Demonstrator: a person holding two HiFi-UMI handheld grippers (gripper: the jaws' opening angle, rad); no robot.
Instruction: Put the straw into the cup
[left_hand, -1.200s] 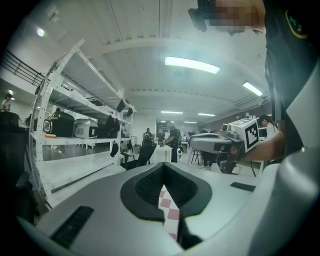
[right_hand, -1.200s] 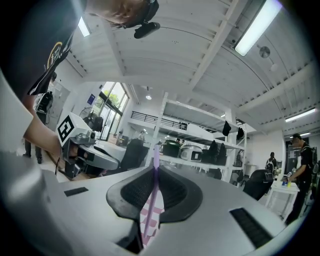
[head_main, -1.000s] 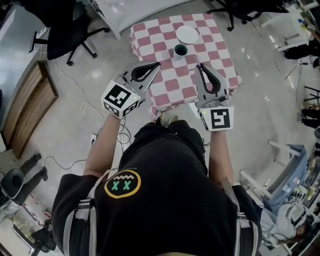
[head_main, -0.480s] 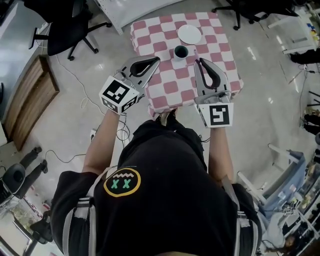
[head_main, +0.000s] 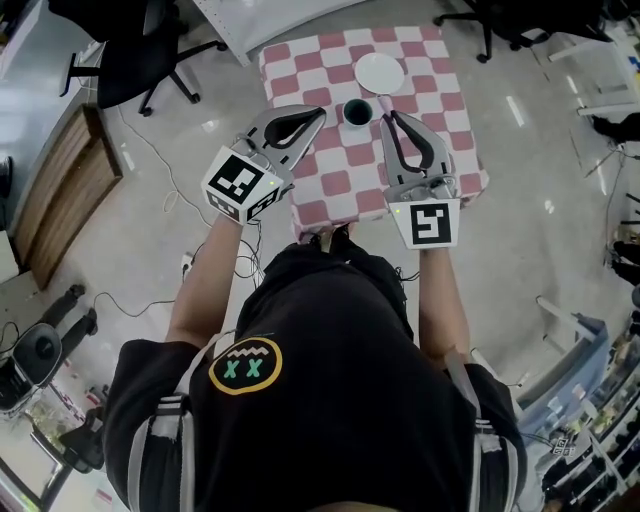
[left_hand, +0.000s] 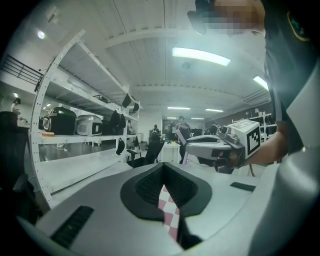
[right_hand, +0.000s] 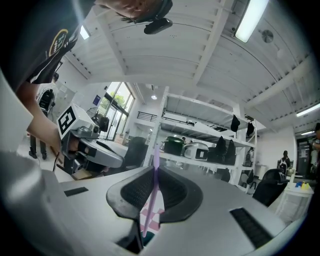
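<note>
A dark green cup (head_main: 357, 112) stands on the pink-and-white checked table (head_main: 340, 180), with a white plate (head_main: 380, 72) just beyond it. My right gripper (head_main: 386, 110) is shut on a pale purple straw (right_hand: 152, 200), which runs upright between its jaws, its tips right beside the cup's right rim. A dark teal patch (right_hand: 146, 238) below the straw's lower end may be the cup. My left gripper (head_main: 317, 113) hovers left of the cup, jaws shut with nothing in them; checked cloth (left_hand: 167, 207) shows through the slit below its tip (left_hand: 163, 167).
Black office chairs (head_main: 150, 70) stand on the floor left of the table and behind it. A wooden panel (head_main: 60, 200) and loose cables (head_main: 150, 160) lie at the left. Metal shelves with cookers (right_hand: 192, 147) line the room.
Both grippers have moved forward over the table toward the cup. The right gripper, still holding the straw, now has its tips beside the cup's rim.
</note>
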